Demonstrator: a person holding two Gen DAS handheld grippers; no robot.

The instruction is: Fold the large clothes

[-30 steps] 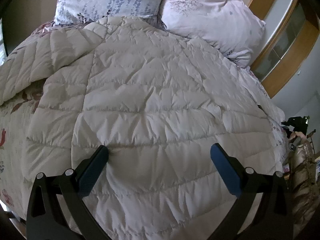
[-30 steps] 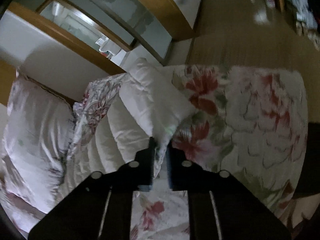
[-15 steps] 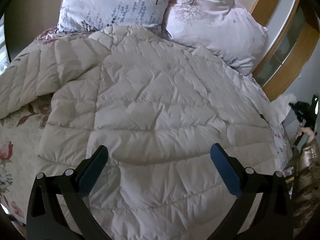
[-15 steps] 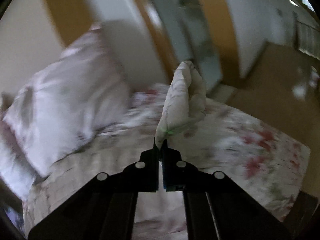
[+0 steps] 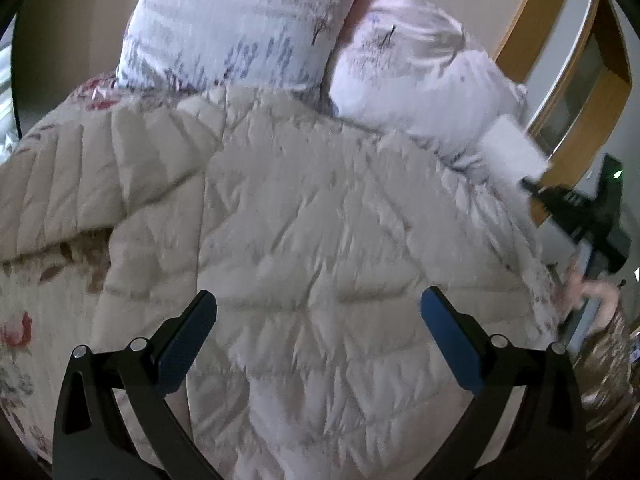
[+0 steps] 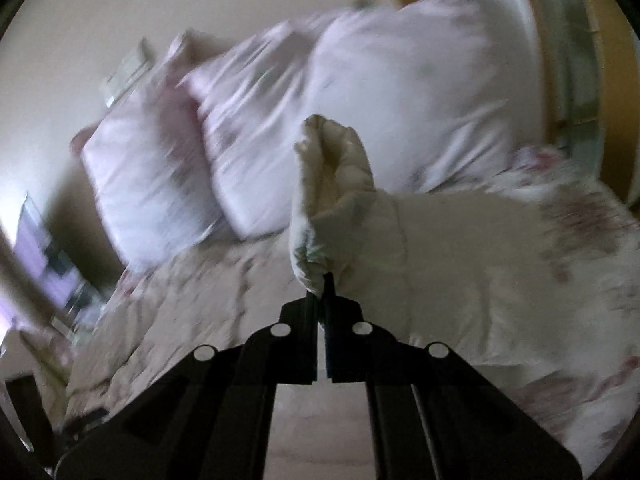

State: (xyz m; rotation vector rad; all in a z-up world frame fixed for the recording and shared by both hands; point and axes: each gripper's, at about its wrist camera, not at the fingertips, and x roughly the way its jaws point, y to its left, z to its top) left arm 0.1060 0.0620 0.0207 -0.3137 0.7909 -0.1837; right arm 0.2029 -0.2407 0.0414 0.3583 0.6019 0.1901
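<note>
A large cream quilted down coat (image 5: 304, 240) lies spread over the bed, one sleeve (image 5: 68, 184) stretched out to the left. My left gripper (image 5: 318, 312) is open and empty, hovering above the coat's lower part. My right gripper (image 6: 321, 284) is shut on the cuff of the coat's other sleeve (image 6: 332, 200) and holds it lifted above the bed. That gripper also shows at the right edge of the left wrist view (image 5: 576, 208), with the pale cuff (image 5: 512, 152) raised beside the pillows.
Two pale floral pillows (image 5: 248, 28) (image 5: 420, 80) stand at the head of the bed. A floral bedspread (image 5: 24, 288) lies under the coat. A wooden-framed door (image 5: 580, 60) is at the right, a wall behind the pillows.
My right gripper has swung the held sleeve up and around toward the pillows, now over the bed. My left gripper has moved slightly forward over the coat, still open.
</note>
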